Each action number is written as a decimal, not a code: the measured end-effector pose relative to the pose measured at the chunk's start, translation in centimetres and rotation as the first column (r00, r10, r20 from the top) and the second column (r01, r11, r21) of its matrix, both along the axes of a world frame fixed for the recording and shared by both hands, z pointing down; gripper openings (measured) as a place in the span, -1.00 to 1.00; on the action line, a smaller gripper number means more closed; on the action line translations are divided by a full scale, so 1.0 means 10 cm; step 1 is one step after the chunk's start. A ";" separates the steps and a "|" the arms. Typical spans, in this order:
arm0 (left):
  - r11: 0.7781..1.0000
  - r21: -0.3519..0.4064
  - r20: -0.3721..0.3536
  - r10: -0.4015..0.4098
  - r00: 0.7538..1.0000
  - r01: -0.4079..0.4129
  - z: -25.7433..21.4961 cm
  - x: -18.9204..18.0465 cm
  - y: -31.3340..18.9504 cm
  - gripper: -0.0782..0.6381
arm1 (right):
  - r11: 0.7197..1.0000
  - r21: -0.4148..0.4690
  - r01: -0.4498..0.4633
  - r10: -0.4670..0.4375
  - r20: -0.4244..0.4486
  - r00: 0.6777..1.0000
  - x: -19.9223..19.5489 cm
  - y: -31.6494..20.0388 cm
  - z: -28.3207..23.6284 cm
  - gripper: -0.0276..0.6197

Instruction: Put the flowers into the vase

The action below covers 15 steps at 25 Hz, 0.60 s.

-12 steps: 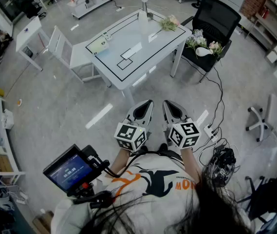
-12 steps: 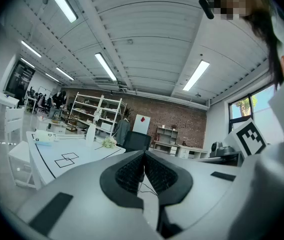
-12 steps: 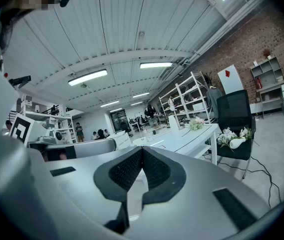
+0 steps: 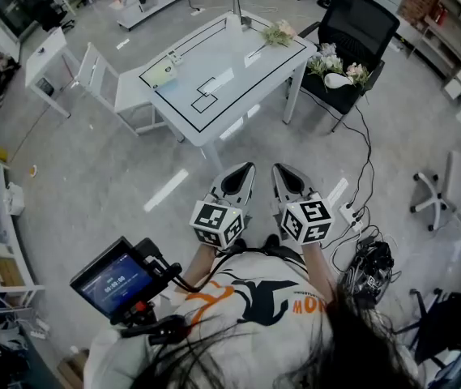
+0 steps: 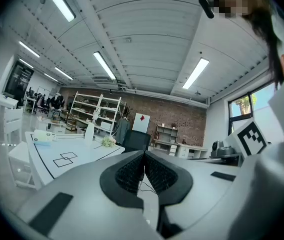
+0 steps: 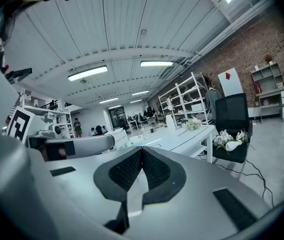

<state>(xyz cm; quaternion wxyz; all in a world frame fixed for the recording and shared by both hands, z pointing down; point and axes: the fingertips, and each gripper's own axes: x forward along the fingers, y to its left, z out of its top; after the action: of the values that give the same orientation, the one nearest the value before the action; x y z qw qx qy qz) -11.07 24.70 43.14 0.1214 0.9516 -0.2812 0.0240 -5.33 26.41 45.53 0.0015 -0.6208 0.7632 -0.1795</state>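
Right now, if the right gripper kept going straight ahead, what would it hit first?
Probably the white table, at its near edge; nothing shows between it and the right gripper. Depth is unclear, so possibly the floor first.

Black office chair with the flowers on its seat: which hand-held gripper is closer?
Right. The right hand-held gripper sits below-left of the chair; the left hand-held gripper is farther left.
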 end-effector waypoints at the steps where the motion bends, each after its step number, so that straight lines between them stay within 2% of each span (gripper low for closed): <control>1: 1.000 0.000 0.001 -0.001 1.000 0.001 0.01 0.01 -0.01 -0.75 | 1.000 -0.001 0.002 -0.002 0.003 1.000 0.01 0.00 0.01 -0.87; 5: 1.000 -0.003 0.005 -0.007 1.000 0.007 0.02 0.07 -0.03 -0.75 | 1.000 -0.006 0.011 -0.011 0.029 1.000 0.08 -0.03 0.04 -0.87; 15: 1.000 0.004 0.012 -0.030 0.999 0.030 0.03 0.33 -0.13 -0.75 | 0.998 0.000 0.055 -0.055 0.020 0.998 0.27 -0.16 0.04 -0.87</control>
<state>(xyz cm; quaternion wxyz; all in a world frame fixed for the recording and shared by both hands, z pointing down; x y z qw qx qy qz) -7.82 23.40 43.39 0.1183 0.9473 -0.2964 0.0276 -2.64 24.81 45.90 0.0041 -0.5975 0.7800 -0.1860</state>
